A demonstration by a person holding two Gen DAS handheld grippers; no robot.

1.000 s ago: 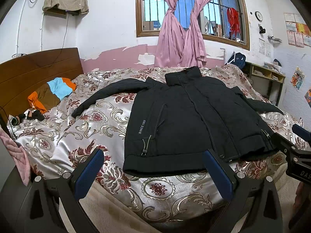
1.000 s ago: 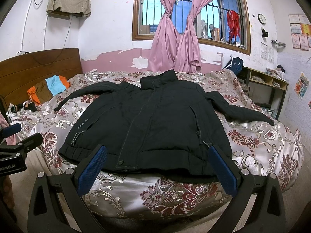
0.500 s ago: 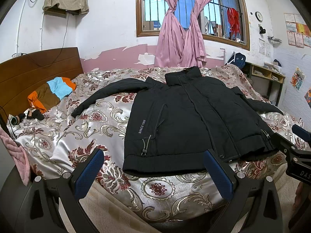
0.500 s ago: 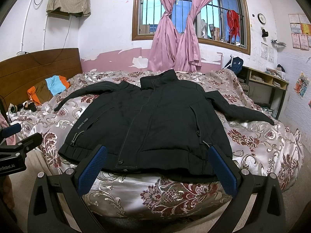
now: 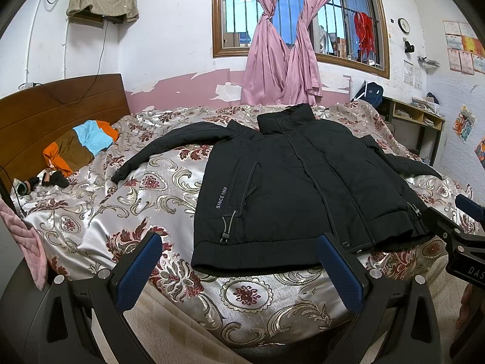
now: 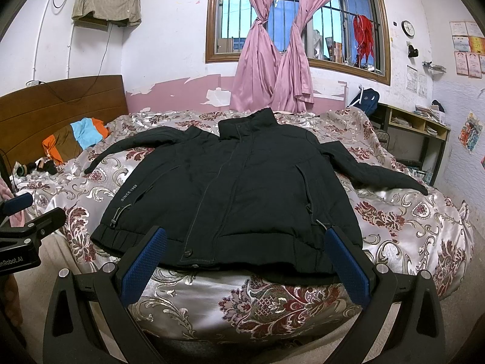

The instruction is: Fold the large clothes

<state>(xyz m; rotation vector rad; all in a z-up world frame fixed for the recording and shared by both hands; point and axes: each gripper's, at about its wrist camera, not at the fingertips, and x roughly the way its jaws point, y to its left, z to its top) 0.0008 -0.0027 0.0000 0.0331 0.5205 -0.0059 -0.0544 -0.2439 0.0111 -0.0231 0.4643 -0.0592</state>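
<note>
Filling most of both views, the bed [image 5: 91, 221] in its floral satin cover carries the black jacket [image 5: 297, 188], laid flat and front up, its long axis running from the hem at the near edge to the collar at the far side, sleeves splayed left and right. Both tools hover just short of that hem: the left hand-held gripper [image 5: 242, 268] faces its left half, the right hand-held gripper [image 6: 247, 264] its right half, each spread wide and empty. No containers show.

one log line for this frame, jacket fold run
stage: pre-grasp | black jacket: flat on bed, unfolded | left gripper: open, empty | right gripper: open, empty
</note>
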